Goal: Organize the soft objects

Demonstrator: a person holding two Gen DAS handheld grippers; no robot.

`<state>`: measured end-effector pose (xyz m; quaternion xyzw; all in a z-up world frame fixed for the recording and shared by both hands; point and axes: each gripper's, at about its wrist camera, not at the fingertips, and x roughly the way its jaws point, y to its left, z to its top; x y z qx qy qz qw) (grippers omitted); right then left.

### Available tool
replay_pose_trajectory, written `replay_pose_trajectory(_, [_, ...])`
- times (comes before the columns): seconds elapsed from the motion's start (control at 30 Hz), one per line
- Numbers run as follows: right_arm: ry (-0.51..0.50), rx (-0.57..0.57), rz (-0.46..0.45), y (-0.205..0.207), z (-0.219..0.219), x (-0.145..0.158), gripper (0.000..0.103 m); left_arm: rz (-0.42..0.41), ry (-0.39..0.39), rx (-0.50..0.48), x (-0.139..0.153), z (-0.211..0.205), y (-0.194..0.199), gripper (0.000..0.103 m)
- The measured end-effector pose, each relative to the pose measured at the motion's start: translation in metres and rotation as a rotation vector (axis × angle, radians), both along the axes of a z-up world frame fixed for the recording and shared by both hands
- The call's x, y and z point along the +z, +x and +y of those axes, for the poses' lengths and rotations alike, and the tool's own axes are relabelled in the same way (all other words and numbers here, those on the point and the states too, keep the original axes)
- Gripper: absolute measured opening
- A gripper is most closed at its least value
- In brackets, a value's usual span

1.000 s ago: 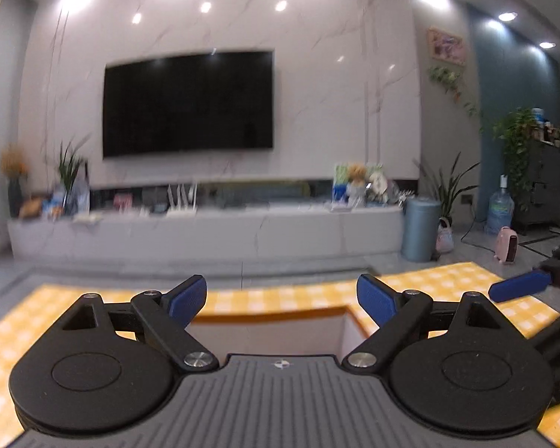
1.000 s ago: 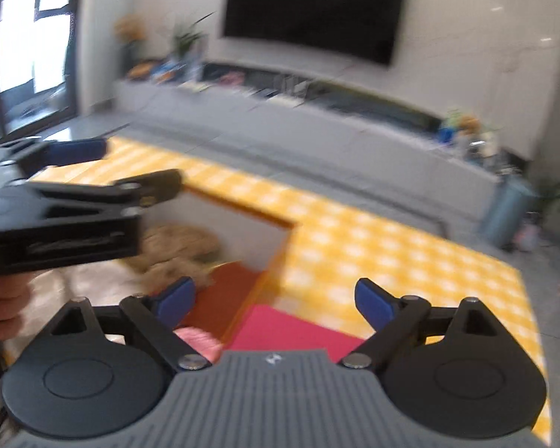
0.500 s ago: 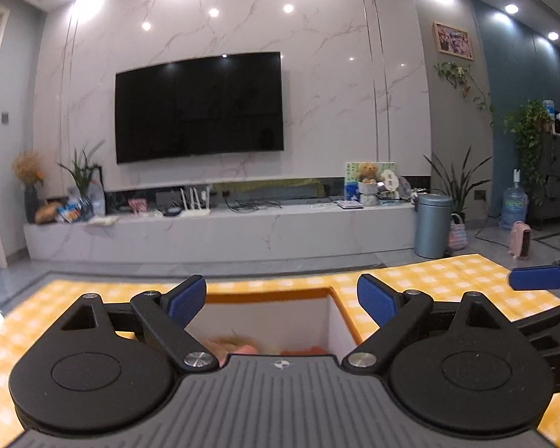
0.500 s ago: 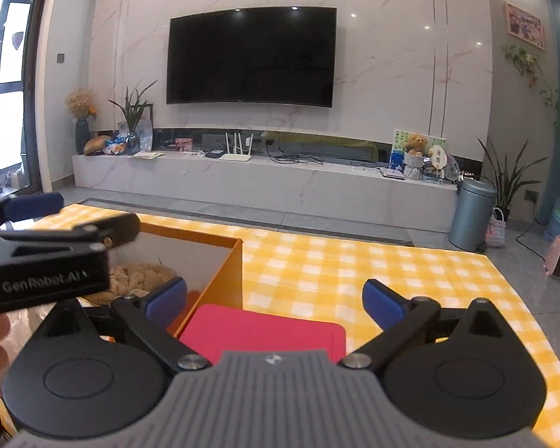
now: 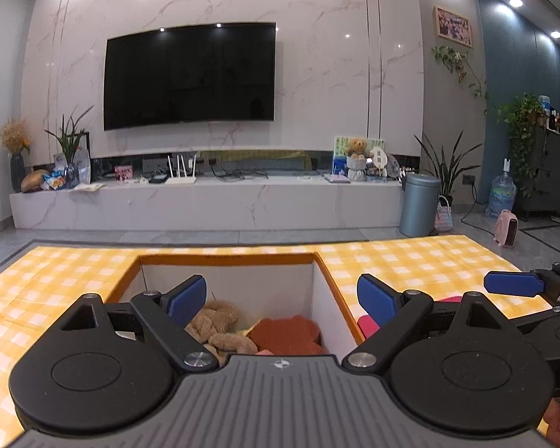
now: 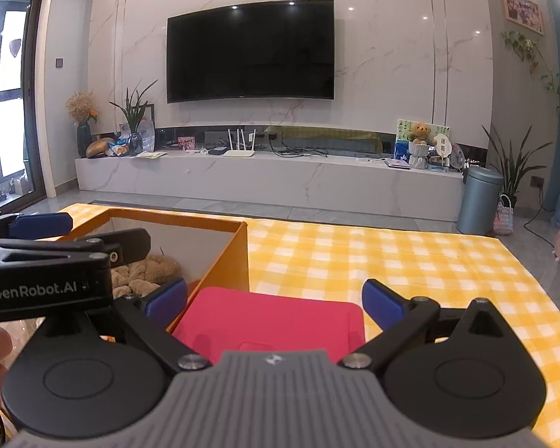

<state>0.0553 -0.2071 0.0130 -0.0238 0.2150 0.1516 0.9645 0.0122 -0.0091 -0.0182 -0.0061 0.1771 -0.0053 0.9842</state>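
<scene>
The left gripper [image 5: 282, 296] hangs released above the near edge of an orange box [image 5: 227, 259], its blue-padded fingers [image 5: 186, 300] spread wide with nothing between them; the box, orange outside and white inside, sits open-topped on a bench covered by a yellow-and-white checked cloth [image 5: 410, 261]; inside it lie a tan plush toy [image 5: 214, 326] toward the left and a rust-brown soft piece [image 5: 283, 334] just to its right, the two touching; a small pink scrap shows at the near edge of the rust-brown piece, too hidden to name.

The right gripper [image 6: 274, 300] is likewise released and holds nothing, its fingers well apart over a pink cushion [image 6: 272, 324]; the pink cushion lies flat on the checked cloth, just right of the box and touching or nearly touching its orange side wall; in the right wrist view the left gripper's black body crosses the left of the frame, partly hiding the box interior, where the plush toy shows against the far white wall.

Beyond the bench stand a long marble TV cabinet [image 6: 268, 183], a wall-mounted dark television [image 6: 250, 50], a grey-blue bin [image 6: 478, 201] and potted plants at the far right.
</scene>
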Motion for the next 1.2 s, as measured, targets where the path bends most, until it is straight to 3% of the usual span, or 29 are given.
replay_pose_trajectory(0.17, [0.031, 0.012, 0.03, 0.004, 0.0, -0.006, 0.098, 0.034, -0.002, 0.006, -0.002, -0.002, 0.003, 0.103])
replay_pose_trajectory(0.5, [-0.035, 0.018, 0.051, 0.005, 0.011, -0.016, 0.098, 0.131, -0.001, 0.06, -0.01, 0.0, 0.011, 0.103])
replay_pose_trajectory(1.2, [-0.025, 0.022, 0.045, 0.007, 0.01, -0.02, 0.1, 0.159, -0.022, 0.062, -0.012, 0.002, 0.011, 0.103])
